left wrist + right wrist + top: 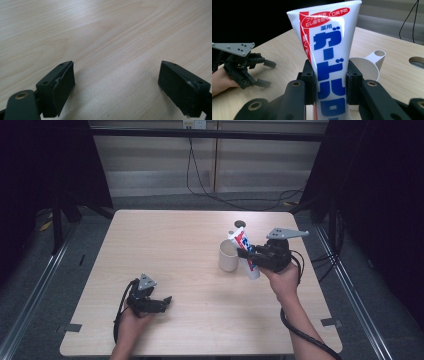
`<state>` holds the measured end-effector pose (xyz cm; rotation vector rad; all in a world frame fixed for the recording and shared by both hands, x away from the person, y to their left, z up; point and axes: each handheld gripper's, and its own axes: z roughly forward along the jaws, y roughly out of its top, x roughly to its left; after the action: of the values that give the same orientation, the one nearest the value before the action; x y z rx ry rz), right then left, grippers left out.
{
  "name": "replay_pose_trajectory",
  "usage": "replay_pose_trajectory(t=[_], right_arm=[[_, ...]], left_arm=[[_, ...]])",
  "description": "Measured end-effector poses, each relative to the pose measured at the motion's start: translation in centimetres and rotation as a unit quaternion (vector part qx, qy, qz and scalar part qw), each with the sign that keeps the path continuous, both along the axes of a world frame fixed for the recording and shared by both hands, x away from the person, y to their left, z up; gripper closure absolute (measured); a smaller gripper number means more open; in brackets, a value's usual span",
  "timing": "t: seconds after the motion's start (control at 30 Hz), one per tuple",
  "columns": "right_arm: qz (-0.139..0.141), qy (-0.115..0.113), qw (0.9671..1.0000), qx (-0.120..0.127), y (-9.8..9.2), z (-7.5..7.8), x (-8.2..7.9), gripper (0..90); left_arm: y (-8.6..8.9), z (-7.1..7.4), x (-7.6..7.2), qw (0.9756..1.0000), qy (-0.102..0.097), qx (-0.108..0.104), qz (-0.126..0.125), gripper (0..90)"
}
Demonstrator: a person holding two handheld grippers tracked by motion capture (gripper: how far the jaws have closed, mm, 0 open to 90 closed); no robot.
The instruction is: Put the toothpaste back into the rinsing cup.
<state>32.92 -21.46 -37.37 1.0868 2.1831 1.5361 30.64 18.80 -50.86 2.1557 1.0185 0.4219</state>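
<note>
A white toothpaste tube point(240, 240) with blue and red lettering is held tilted, its flat end up, just right of a cream cup point(227, 257) with a handle. My right gripper point(246, 254) is shut on the tube's middle. In the right gripper view the two pads press the tube point(329, 45) from both sides, with the cup point(365, 67) behind it. My left gripper point(165, 304) rests low near the table's front left, open, with nothing between its fingers. The left gripper view looks between its wide jaws point(117, 82) onto bare wood. The right gripper view also catches the left gripper point(267, 73) farther off.
The light wooden table point(175, 245) has a round cable hole point(240, 224) near its back edge, behind the cup. Dark frame posts stand at both sides, and cables hang by the back wall. Metal rails run along the floor left and right.
</note>
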Motion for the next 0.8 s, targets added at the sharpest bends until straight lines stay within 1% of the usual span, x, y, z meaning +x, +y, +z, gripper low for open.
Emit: replay_pose_trajectory(t=[0.07, 0.1, 0.17, 0.2, 0.33, 0.43, 0.47, 0.5, 0.67, 0.77, 0.8], right_arm=[[-0.001, 0.0, 1.0, 0.003, 0.1, 0.0, 0.1, 67.9], [-0.002, -0.001, 1.0, -0.002, 0.1, 0.0, 0.1, 68.0], [-0.007, -0.004, 1.0, -0.002, 0.2, 0.0, 0.3, 68.0], [-0.009, -0.005, 0.9999, 0.003, 0.2, 0.0, 0.4, 68.0], [-0.016, -0.007, 0.9996, 0.021, -0.1, 0.4, 0.9, 68.0], [-0.02, -0.009, 0.9996, 0.02, -0.1, 0.5, 1.1, 67.9], [-0.02, -0.011, 0.9994, 0.026, -0.1, 0.7, 1.3, 67.9], [-0.02, -0.011, 0.9994, 0.026, -0.1, 0.7, 1.3, 67.9], [-0.028, -0.016, 0.9989, 0.035, 0.1, 0.9, 1.6, 67.9], [-0.034, -0.02, 0.9986, 0.036, 0.3, 1.1, 1.8, 67.9], [-0.037, -0.021, 0.9983, 0.04, 0.3, 1.1, 2.0, 67.9]], left_arm=[[0.0, 0.0, 0.0, 1.0, 0.001, -0.001, -0.001, 13.6], [0.0, 0.0, 0.0, 1.0, 0.001, -0.001, -0.001, 13.7], [-0.1, 0.0, 0.0, 1.0, 0.001, -0.005, 0.002, 13.7], [0.0, 0.0, 0.0, 1.0, 0.001, -0.001, -0.001, 13.6], [0.0, 0.0, 0.0, 1.0, 0.002, -0.004, -0.001, 13.7], [0.0, 0.0, 0.0, 1.0, 0.001, -0.003, -0.001, 13.7], [0.0, 0.0, 0.0, 1.0, 0.002, -0.004, -0.001, 13.6], [0.0, 0.0, 0.0, 1.0, 0.001, -0.001, -0.002, 13.6], [0.0, 0.0, 0.0, 1.0, 0.001, -0.003, -0.001, 13.6], [0.0, 0.0, 0.0, 1.0, 0.001, -0.003, 0.0, 13.7], [0.0, 0.0, 0.0, 1.0, 0.001, -0.003, 0.0, 13.6]])
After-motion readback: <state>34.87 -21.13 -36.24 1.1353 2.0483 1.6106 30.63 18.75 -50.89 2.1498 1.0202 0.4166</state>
